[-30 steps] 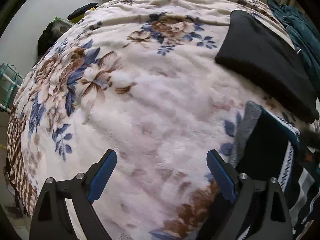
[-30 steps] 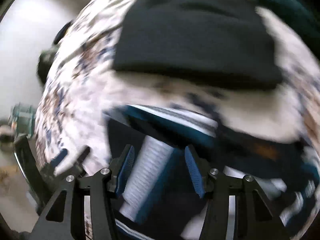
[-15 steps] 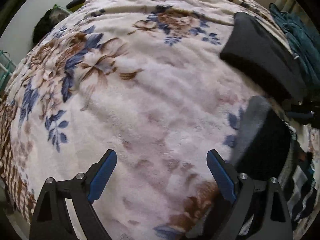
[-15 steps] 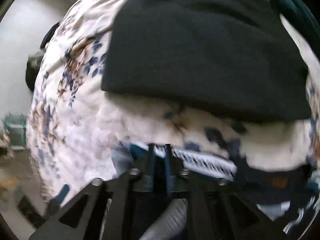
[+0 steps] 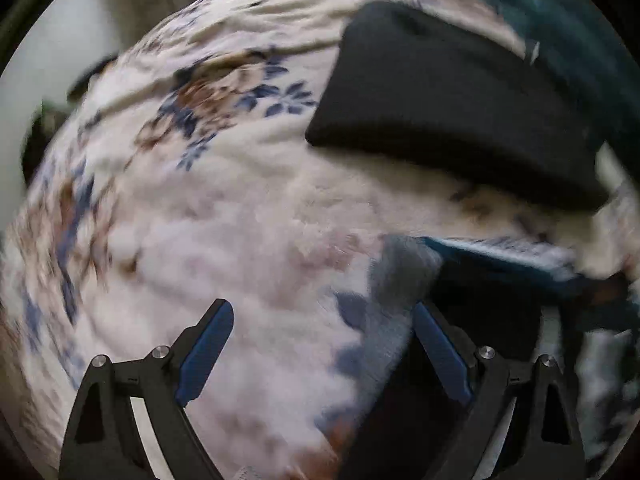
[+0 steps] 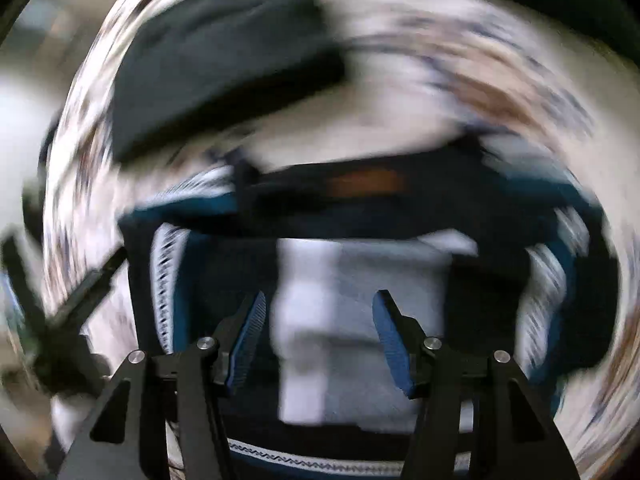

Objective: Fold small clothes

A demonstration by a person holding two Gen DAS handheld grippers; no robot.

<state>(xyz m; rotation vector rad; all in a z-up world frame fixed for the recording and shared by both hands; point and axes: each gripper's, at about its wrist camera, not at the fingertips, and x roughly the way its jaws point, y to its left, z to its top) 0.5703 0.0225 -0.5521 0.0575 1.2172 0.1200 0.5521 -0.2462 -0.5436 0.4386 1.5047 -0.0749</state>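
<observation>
Bed surface: cream floral blanket point(image 5: 248, 208) with blue and brown blooms, spread wide under everything; blurred in both views.
Folded black garment point(image 5: 448, 112): lying flat on the blanket toward its far right part; seen also from the right wrist point(image 6: 224, 76), far left there.
Teal fabric point(image 5: 580, 40): bunched at the far right edge of the bed, just behind the black garment.
Small dark garment point(image 6: 360, 320): navy with white patterned trim, a pale grey patch and an orange tab; spread on the blanket nearer than the black garment; its grey ribbed edge point(image 5: 396, 300) showing in the left view.
Left gripper point(image 5: 320, 344): jaws wide, holding nothing; right finger just beside the ribbed edge, contact unclear.
Right gripper point(image 6: 320, 336): jaws apart, empty, poised over the pale patch; touching or not, cannot tell.
</observation>
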